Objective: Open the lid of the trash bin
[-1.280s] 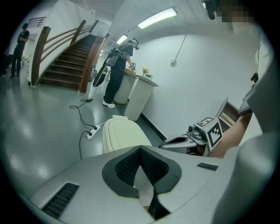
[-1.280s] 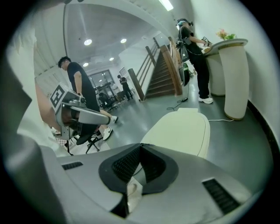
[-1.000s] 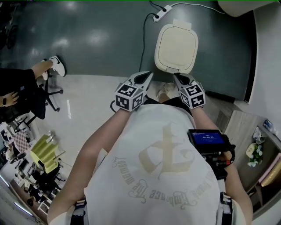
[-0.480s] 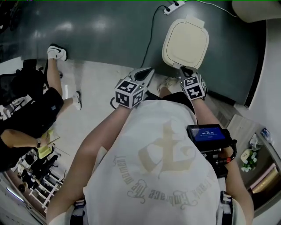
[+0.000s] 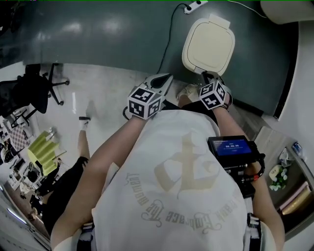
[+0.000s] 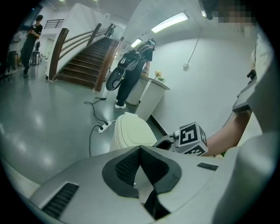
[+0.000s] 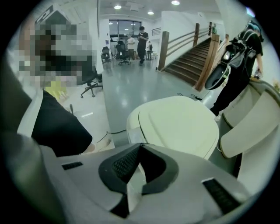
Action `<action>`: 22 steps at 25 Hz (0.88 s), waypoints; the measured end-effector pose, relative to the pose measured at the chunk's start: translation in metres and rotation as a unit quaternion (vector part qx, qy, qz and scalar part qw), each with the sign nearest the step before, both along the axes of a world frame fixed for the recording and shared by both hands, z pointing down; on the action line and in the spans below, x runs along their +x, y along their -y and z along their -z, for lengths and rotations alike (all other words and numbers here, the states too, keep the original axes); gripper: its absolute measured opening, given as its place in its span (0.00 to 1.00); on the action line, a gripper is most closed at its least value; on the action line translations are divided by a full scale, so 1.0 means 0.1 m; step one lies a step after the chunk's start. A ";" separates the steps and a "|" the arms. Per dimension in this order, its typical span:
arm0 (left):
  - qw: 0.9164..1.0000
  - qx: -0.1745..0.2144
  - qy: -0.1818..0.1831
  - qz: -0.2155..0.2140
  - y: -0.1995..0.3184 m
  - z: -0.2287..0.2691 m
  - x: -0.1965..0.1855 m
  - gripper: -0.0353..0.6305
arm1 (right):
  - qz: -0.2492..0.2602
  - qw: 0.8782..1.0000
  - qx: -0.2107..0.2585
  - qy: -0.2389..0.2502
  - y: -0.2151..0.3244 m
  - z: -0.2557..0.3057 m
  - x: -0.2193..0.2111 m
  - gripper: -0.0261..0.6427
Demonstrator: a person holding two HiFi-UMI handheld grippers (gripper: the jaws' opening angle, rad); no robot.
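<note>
The trash bin stands on the dark floor ahead, its cream lid lying flat and closed. My right gripper is shut, empty, and its tip sits just at the lid's near edge. In the right gripper view the lid fills the space right beyond the closed jaws. My left gripper is also shut on nothing and hangs left of the bin, apart from it. The left gripper view has the bin past its jaws, with the right gripper beside the lid.
A power strip with a cable lies on the floor behind the bin. A second cream bin stands at the far right. An office chair and a person's leg are at the left. Shelving is at the right.
My right gripper has moved forward to the bin lid's near edge. The left gripper has hardly shifted. The person at the left has moved down the view, away from the chair.
</note>
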State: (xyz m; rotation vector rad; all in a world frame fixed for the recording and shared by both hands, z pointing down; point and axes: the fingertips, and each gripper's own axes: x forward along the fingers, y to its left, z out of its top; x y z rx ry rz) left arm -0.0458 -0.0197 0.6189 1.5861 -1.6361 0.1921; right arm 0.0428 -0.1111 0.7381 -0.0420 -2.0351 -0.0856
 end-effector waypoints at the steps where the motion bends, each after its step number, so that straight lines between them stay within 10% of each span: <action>1: 1.000 0.000 0.000 0.000 0.01 0.00 0.00 0.07 | 0.003 1.000 0.004 -0.002 0.00 -0.01 0.00 0.05; 22: 1.000 -0.001 -0.002 -0.015 0.04 -0.01 0.08 0.07 | 0.062 0.995 0.081 -0.008 -0.03 -0.04 0.06 0.05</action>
